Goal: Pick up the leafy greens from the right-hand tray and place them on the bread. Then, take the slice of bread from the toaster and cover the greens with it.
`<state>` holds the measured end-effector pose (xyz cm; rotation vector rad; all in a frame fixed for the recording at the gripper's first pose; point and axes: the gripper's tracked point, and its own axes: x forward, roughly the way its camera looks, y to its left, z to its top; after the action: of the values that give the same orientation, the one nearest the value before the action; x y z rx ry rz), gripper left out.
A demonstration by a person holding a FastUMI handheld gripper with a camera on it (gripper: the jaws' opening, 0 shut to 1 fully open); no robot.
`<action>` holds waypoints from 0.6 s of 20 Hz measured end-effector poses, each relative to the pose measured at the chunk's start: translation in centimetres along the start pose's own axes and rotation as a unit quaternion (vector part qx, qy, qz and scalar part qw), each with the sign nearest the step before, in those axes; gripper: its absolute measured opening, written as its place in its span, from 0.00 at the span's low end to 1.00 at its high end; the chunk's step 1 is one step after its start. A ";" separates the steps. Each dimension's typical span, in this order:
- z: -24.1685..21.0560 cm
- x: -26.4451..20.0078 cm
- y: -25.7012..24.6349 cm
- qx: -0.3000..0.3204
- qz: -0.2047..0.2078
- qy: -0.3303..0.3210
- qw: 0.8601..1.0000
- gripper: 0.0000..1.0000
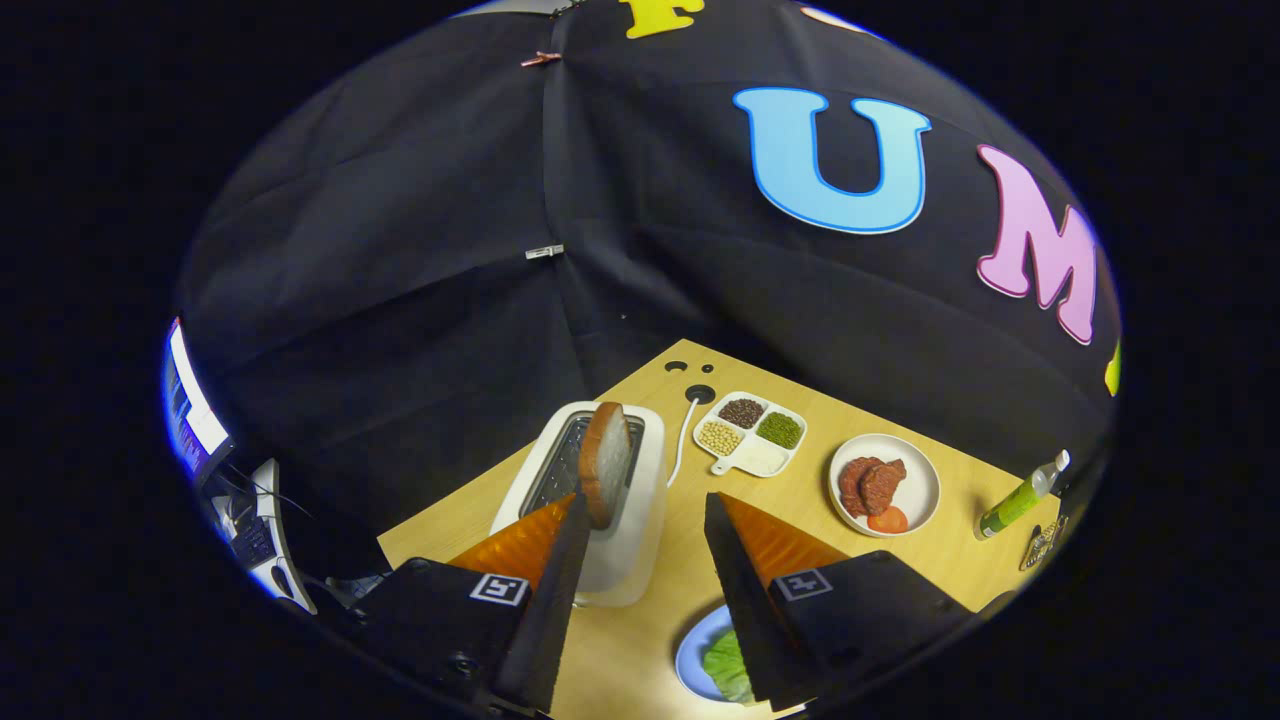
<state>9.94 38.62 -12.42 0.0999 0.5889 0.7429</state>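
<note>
Just ahead of the left finger stands a white toaster (628, 500), a slice of bread (605, 463) upright in its slot, the slice's lower edge at that fingertip. Beyond the fingers lies a divided dish (752, 432) of beans and seeds. Ahead of the right finger, a white plate (915, 490) holds meat and tomato. Beneath that finger, leafy greens (728, 664) lie on a blue plate (694, 652). The gripper (645, 510) hovers tilted down over the table (680, 560), fingers wide apart, gripping nothing.

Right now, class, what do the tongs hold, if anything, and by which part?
Nothing. The tongs are open. The bread slice stands in the toaster, just past one fingertip, not clamped. The greens lie on the plate below.
</note>
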 end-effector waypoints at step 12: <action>0.3 11.3 3.7 -0.018 -0.030 0.060 0.998 0.62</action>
<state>14.46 48.82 -16.39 0.0040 0.6902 0.7040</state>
